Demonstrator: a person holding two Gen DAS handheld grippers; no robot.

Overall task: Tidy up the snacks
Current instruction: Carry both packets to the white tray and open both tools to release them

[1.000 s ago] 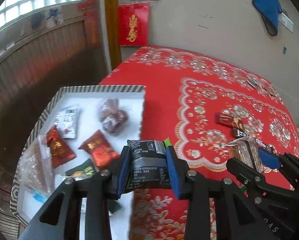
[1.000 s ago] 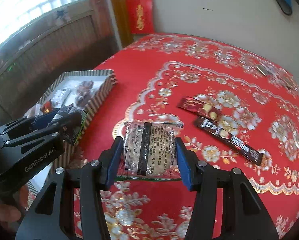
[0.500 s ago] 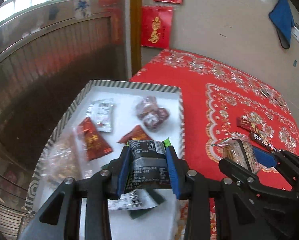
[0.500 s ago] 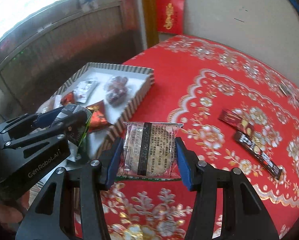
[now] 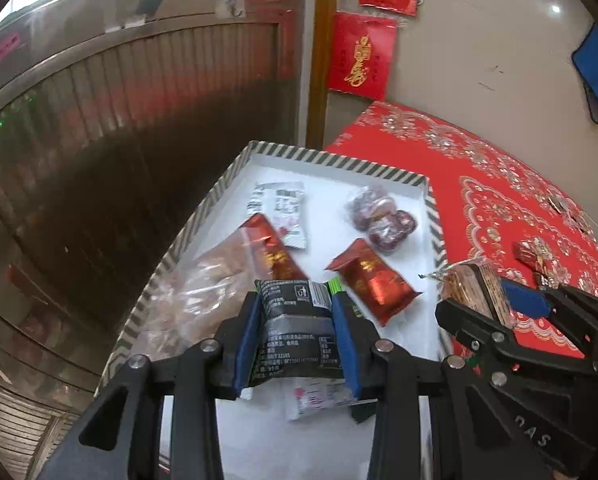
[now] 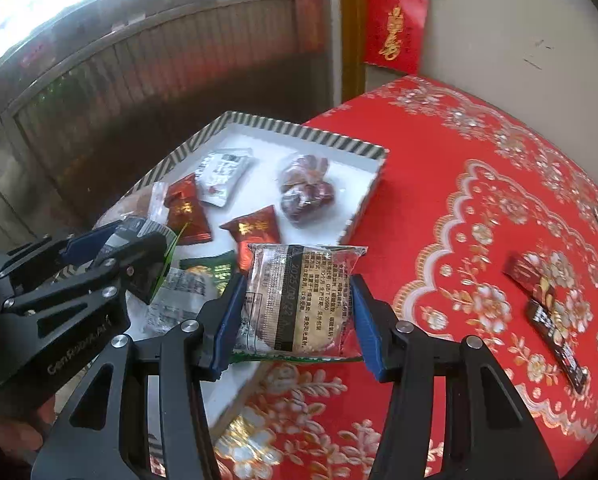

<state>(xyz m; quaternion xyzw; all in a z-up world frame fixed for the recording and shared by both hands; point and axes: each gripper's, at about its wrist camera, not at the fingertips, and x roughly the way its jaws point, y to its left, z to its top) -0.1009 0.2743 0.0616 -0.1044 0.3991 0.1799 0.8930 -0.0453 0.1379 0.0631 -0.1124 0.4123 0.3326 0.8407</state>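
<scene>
My left gripper (image 5: 295, 336) is shut on a black snack packet (image 5: 293, 332) and holds it over the near part of a striped-rim white tray (image 5: 339, 160). The tray holds red packets (image 5: 373, 282), a white sachet (image 5: 283, 208), wrapped dates (image 5: 379, 220) and a clear bag (image 5: 203, 280). My right gripper (image 6: 297, 316) is shut on a clear-wrapped biscuit pack (image 6: 299, 300) over the tray's right edge (image 6: 363, 208). The left gripper shows at the left in the right wrist view (image 6: 111, 268).
The tray sits at the left edge of a round table with a red patterned cloth (image 6: 479, 200). Two dark snack bars (image 6: 555, 328) lie on the cloth at the right. A wooden slatted wall (image 5: 139, 120) stands behind the tray.
Both grippers have moved left toward the tray, still holding their packets. The left one now hangs over the tray instead of its right rim.
</scene>
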